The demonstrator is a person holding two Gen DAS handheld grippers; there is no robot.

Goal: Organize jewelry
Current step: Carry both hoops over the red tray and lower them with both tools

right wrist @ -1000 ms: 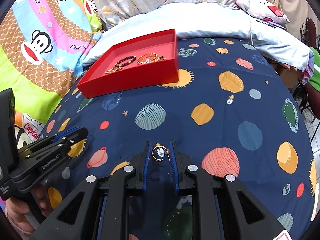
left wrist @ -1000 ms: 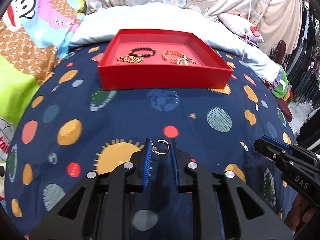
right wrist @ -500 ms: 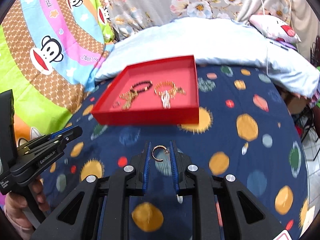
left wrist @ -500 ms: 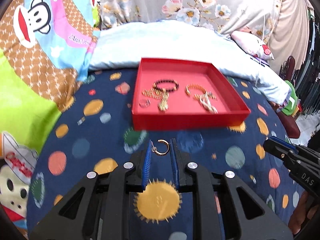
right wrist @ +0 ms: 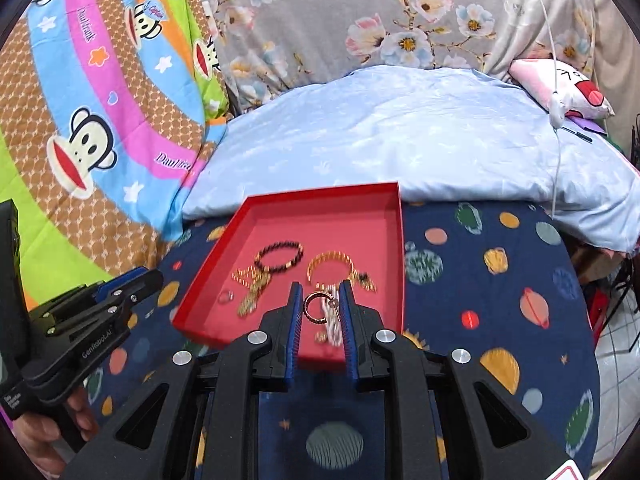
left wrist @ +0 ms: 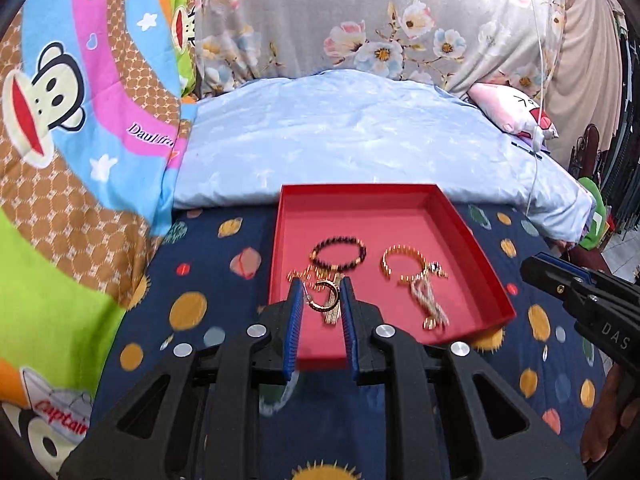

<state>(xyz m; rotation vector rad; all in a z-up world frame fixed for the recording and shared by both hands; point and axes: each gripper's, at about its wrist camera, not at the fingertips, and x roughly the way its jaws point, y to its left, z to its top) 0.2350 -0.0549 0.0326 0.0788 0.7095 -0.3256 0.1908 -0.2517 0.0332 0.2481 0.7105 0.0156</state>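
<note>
My left gripper (left wrist: 320,294) is shut on a gold hoop earring (left wrist: 325,297), held over the near edge of the red tray (left wrist: 472,248). My right gripper (right wrist: 319,300) is shut on a second, darker hoop earring (right wrist: 316,310), also above the tray's (right wrist: 208,272) near edge. Inside the tray lie a dark bead bracelet (left wrist: 339,254), a gold bangle (left wrist: 402,264), a gold chain piece (right wrist: 250,282) and a pale braided piece (left wrist: 430,306). Each gripper shows at the side of the other's view: the right one (left wrist: 580,300), the left one (right wrist: 88,320).
The tray sits on a navy planet-print bedspread (left wrist: 224,280). Behind it lies a light blue pillow (left wrist: 352,140), then a floral curtain (right wrist: 400,12). A cartoon monkey blanket (left wrist: 80,100) rises at the left. A pink cushion (right wrist: 560,88) and a hanging white cord (right wrist: 554,80) are at the back right.
Both grippers have risen and moved forward with their earrings, from over the bedspread to the tray's near edge. The tray now fills the middle of both views.
</note>
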